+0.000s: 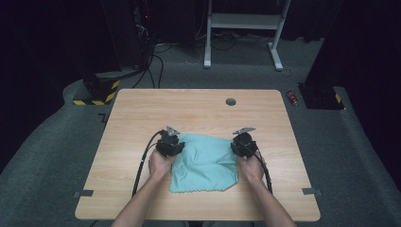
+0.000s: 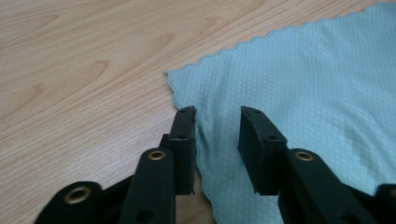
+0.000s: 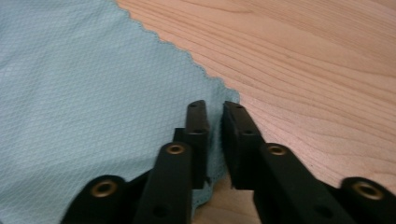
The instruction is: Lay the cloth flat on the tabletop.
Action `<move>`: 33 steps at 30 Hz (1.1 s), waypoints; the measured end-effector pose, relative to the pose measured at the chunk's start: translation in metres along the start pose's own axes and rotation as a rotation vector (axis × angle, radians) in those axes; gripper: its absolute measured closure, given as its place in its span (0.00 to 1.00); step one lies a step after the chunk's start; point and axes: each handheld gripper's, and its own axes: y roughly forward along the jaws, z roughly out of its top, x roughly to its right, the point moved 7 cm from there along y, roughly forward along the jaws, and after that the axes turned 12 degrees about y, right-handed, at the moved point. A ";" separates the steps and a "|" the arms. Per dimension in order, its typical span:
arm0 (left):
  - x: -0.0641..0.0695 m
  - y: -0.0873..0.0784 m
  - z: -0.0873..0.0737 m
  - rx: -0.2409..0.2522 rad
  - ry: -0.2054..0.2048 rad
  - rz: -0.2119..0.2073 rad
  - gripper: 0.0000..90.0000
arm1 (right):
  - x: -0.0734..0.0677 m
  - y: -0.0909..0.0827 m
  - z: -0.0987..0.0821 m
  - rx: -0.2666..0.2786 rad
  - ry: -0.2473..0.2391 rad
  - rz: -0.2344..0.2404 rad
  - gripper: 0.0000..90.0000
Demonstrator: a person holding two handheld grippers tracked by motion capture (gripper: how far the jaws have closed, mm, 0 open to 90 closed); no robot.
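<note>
A thin teal cloth (image 1: 204, 162) lies rumpled on the wooden table (image 1: 142, 113), nearer the person's edge. It looks light, soft and limp, best pinched at its far corners. The left gripper (image 2: 217, 122) straddles the cloth's far left edge, jaws apart. The right gripper (image 3: 214, 116), nearly closed, straddles the far right corner; whether it pinches, I cannot tell.

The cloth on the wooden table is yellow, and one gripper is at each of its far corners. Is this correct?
Not fully: the cloth is light teal, as the high view shows. The rest holds: the left gripper and right gripper are at its far corners on the wooden table.
</note>
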 end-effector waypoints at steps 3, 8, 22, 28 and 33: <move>0.001 0.000 0.001 0.003 0.007 -0.011 0.85 | -0.001 0.001 0.002 -0.008 -0.003 -0.003 0.99; 0.001 0.001 0.001 0.003 0.020 0.006 0.98 | -0.002 0.006 0.012 -0.027 -0.024 -0.031 1.00; -0.008 -0.016 0.010 0.074 0.029 0.077 0.99 | -0.008 -0.016 0.046 0.085 -0.066 -0.064 1.00; -0.007 -0.004 0.003 0.021 0.027 0.082 0.98 | -0.007 0.002 0.048 0.044 -0.066 -0.087 1.00; -0.009 -0.003 0.002 0.010 0.022 0.100 0.92 | -0.005 0.013 0.043 -0.001 -0.052 -0.101 0.98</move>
